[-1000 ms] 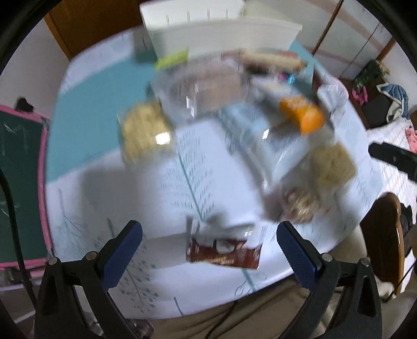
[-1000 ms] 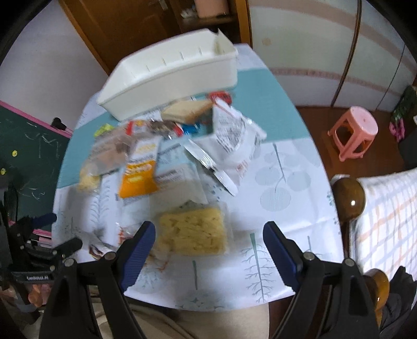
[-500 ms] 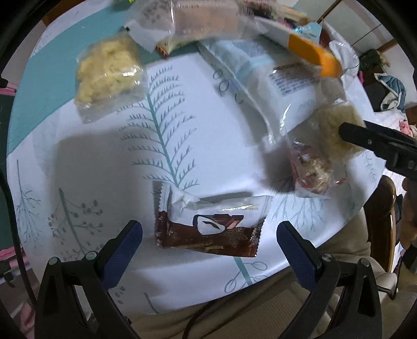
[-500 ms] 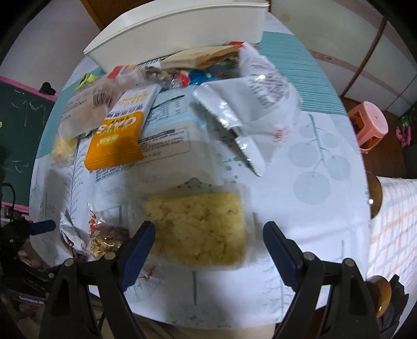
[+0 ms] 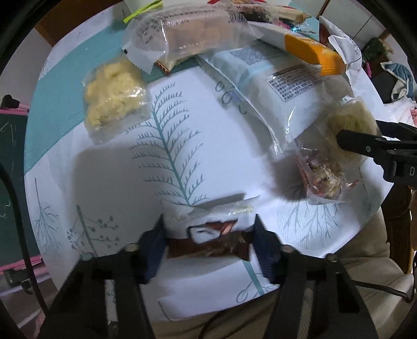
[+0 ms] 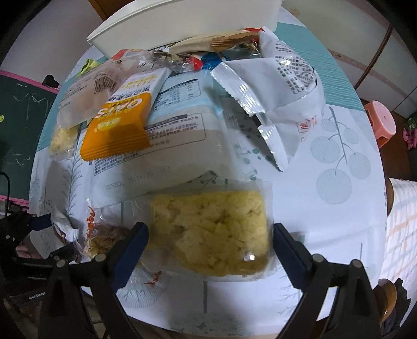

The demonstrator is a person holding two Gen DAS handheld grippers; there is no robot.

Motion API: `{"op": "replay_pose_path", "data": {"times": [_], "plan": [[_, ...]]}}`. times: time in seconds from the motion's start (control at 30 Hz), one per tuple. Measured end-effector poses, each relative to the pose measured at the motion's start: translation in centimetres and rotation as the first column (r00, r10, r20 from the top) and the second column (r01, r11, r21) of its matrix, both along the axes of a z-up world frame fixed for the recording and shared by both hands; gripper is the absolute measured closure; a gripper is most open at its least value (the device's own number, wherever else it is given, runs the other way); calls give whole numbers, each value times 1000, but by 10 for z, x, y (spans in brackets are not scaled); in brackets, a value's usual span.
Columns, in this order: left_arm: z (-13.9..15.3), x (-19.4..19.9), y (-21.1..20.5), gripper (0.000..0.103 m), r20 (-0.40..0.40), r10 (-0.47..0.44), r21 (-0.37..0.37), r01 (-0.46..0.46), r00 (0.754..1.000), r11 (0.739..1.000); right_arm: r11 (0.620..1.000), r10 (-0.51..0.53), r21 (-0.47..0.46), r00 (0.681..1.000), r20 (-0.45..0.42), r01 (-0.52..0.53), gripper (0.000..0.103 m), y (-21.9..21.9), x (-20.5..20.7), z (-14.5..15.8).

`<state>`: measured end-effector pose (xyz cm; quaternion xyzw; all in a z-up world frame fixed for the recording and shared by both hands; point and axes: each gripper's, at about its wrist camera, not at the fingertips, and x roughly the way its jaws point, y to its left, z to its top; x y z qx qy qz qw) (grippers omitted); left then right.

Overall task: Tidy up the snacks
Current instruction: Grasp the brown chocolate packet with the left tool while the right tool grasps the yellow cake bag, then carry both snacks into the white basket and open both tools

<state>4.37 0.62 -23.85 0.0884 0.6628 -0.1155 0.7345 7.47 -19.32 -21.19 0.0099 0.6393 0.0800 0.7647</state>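
Observation:
A brown-and-white chocolate snack packet (image 5: 208,240) lies near the table's front edge. My left gripper (image 5: 209,219) points straight down, and its jaws are closing on the packet; the blue pads touch both crumpled ends. A clear packet of yellow crumbly cake (image 6: 211,232) lies flat between the fingers of my right gripper (image 6: 209,227). Its jaws are opening and stand wide, with both pads just off the wrapper. The right gripper's black finger (image 5: 365,146) shows at the right of the left wrist view.
Behind lies a heap of snacks: an orange oats packet (image 6: 120,125), a big pale-blue packet (image 6: 179,135), a white foil packet (image 6: 281,86), a second yellow packet (image 5: 114,96) and a small red-printed packet (image 5: 320,174). A white bin (image 6: 182,20) stands at the back. A pink stool (image 6: 380,122) is on the floor.
Both grippers have come down toward the table. The left jaws have gone from wide open to closed around the brown packet. The right gripper now straddles the yellow packet.

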Motion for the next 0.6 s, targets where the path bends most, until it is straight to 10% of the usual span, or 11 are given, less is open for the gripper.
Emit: {"op": "replay_pose_path", "data": {"times": [0.6], "plan": [[107,13,3,67,259,12,-103,16,966,995,982,-80,179,991,104,61,37,-61,-15,73]]}}
